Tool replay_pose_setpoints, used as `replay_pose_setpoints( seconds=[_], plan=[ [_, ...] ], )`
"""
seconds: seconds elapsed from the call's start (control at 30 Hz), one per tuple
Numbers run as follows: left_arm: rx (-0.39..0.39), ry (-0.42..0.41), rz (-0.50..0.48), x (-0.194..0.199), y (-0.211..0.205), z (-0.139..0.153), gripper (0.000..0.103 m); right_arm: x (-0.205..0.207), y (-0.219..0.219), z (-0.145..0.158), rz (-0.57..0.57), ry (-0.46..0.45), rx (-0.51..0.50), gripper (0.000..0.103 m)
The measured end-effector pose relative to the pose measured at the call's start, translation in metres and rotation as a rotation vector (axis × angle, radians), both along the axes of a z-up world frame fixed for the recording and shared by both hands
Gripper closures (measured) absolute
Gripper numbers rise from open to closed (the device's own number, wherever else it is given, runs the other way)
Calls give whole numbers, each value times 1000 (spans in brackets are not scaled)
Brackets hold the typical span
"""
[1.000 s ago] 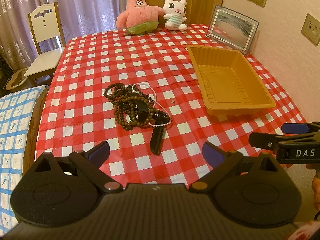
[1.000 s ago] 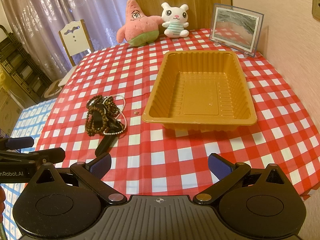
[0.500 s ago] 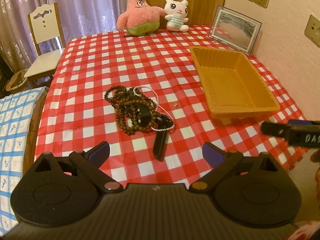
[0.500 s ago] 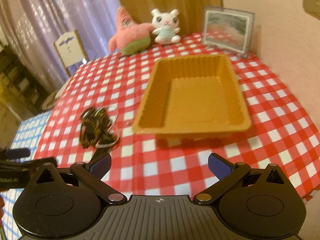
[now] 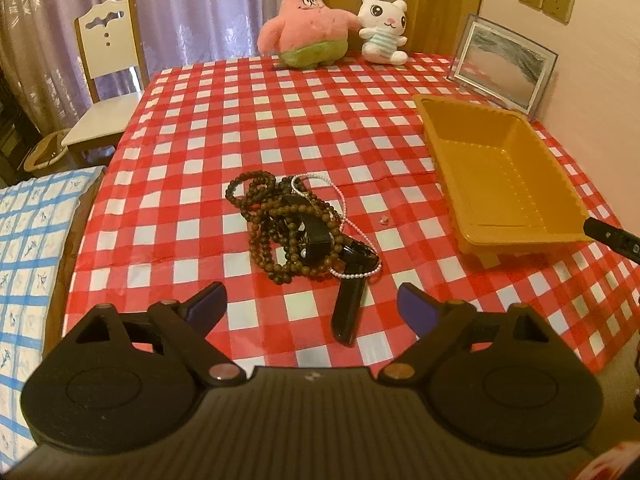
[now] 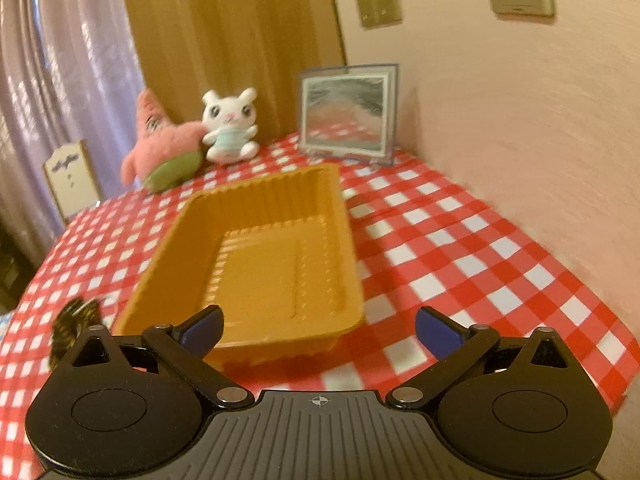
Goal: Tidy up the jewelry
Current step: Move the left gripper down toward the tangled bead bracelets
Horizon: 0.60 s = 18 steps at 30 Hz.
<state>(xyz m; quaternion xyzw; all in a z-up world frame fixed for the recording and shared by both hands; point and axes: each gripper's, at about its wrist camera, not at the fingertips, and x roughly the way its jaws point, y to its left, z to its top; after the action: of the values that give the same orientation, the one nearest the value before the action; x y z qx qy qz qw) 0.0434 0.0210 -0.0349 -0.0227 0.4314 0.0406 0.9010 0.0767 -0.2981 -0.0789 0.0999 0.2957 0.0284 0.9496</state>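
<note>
We have our left claw (image 5: 312,300) hovering wide over the near edge of the surface (image 5: 248,120), its jaws just starting to close on nothing, aimed at the tangle of jewelry (image 5: 298,226) lying left of the empty tray (image 5: 560,216). Our right claw (image 6: 318,330), equally wide, closing and empty, faces the tray's near rim. We should come down on the brown beads where they bunch thickest, since loose strands will slip and drag the pearl chain (image 5: 352,236) along.
</note>
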Motion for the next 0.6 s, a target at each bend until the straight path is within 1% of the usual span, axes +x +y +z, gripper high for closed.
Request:
replay_pose_setpoints(
  seconds=[0.03, 0.1, 0.17, 0.2, 0.27, 0.3, 0.37, 0.4, 0.47, 0.5, 0.57, 0.6],
  plan=[
    [2, 2, 4, 1, -1, -2, 13, 4, -1, -4, 0, -4, 3, 14],
    [7, 1, 11, 3, -4, -6, 14, 12, -3, -14, -4, -8, 9, 18],
    [10, 5, 15, 6, -7, -10, 15, 22, -4, -22, -2, -16, 17, 26],
    [9, 7, 19, 8, -9, -12, 15, 25, -4, -25, -5, -18, 12, 28],
    [4, 9, 27, 11, -12, -14, 16, 33, -4, -32, -4, -23, 9, 38],
    [3, 11, 32, 13, -14, -15, 17, 37, -3, -35, -6, -24, 4, 41],
    [3, 15, 41, 15, -17, -17, 18, 44, -4, -42, -4, -19, 9, 50],
    [7, 18, 47, 17, -19, -19, 18, 47, -5, -44, -2, -20, 14, 52],
    [13, 23, 57, 18, -23, -20, 19, 52, -5, -48, 4, -19, 16, 62],
    [16, 26, 61, 19, -25, -21, 19, 55, -5, -49, 8, -20, 18, 65],
    [21, 31, 70, 20, -30, -23, 20, 59, -7, -51, 21, -21, 25, 76],
    [25, 32, 74, 20, -32, -24, 20, 61, -8, -52, 25, -18, 26, 80]
  ],
)
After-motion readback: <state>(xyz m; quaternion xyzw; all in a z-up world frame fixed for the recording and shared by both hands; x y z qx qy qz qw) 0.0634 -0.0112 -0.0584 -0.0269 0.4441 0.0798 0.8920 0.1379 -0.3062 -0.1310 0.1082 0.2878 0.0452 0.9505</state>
